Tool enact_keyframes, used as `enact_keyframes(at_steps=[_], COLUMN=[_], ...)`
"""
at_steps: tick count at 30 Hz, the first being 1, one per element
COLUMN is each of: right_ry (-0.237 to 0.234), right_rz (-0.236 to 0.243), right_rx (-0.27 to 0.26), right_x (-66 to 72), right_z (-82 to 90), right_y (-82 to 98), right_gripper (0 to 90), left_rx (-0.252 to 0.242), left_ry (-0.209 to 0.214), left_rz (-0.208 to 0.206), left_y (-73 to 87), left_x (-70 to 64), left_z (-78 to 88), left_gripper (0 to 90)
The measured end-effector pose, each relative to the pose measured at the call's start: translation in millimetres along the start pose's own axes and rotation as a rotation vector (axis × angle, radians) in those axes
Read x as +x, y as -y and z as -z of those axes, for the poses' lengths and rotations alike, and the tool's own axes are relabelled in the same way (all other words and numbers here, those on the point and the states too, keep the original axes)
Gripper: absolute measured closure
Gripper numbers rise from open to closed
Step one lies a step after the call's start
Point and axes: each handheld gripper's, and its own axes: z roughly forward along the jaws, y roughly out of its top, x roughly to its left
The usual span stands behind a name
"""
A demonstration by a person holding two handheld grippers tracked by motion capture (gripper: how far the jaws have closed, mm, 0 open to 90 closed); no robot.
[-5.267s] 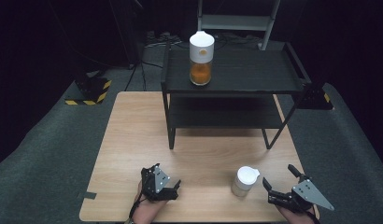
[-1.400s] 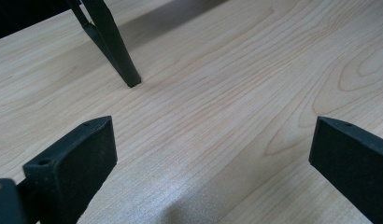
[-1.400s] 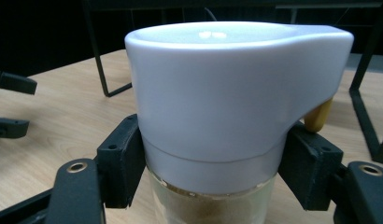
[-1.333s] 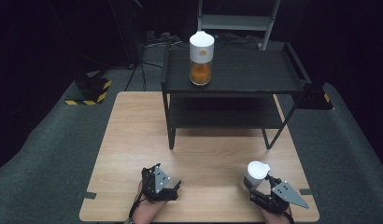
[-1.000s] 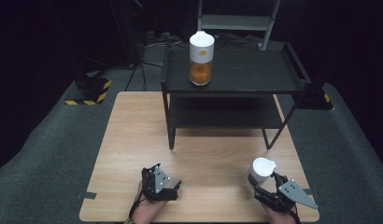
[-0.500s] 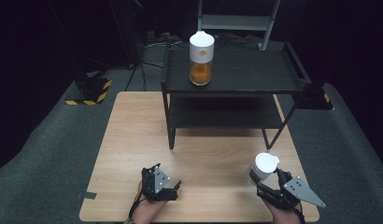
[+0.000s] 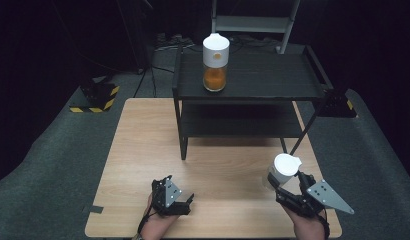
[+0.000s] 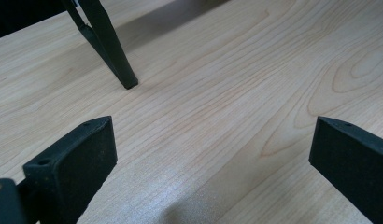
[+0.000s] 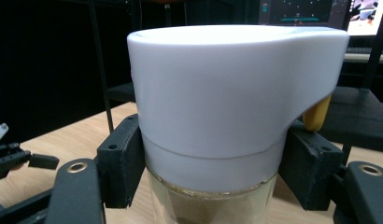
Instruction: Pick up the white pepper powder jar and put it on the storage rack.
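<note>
Right tongs [image 9: 210,172] grasp the unlabelled white-capped jar [image 9: 227,107]; left tongs [image 8: 203,168] released above the table [image 8: 217,93].

left gripper [image 7: 189,199]: low at the near table edge, jaws wide apart, nothing between them
right gripper [image 7: 284,182]: raised, jaws clamped on a jar's white lid
forearms: enter from bottom edge

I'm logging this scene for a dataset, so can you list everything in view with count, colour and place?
Table: one, light wood, centre.
Shelf rack: one, black, two tiers, at the table's far edge.
Jar on rack: one, white lid, orange contents, top tier.
Held jar: one, white lid, clear glass, near right.
Striped block: one, black and yellow, floor at left.
Left gripper: black fingers open, near left.
Right gripper: fingers shut on the held jar.
</note>
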Motion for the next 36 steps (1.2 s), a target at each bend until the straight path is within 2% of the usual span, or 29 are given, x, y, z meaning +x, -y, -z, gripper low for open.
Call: enact_keyframes(at_steps=[16,36], right_ry=[-0.009,0.018], right_rz=[0.014,0.039], right_rx=[-0.040,-0.081], right_x=[1.6,-2.7], right_z=[-9.5,-15.4], right_y=[-27.6,-58.4], right_gripper=[30.1,30.1], left_rx=[0.000,-0.004], left_ry=[0.010,0.019], left_rz=[0.002,0.008], left_y=[0.1,0.9], left_x=[2.1,4.1], left_z=[0.0,0.1], left_gripper=[1.0,1.1])
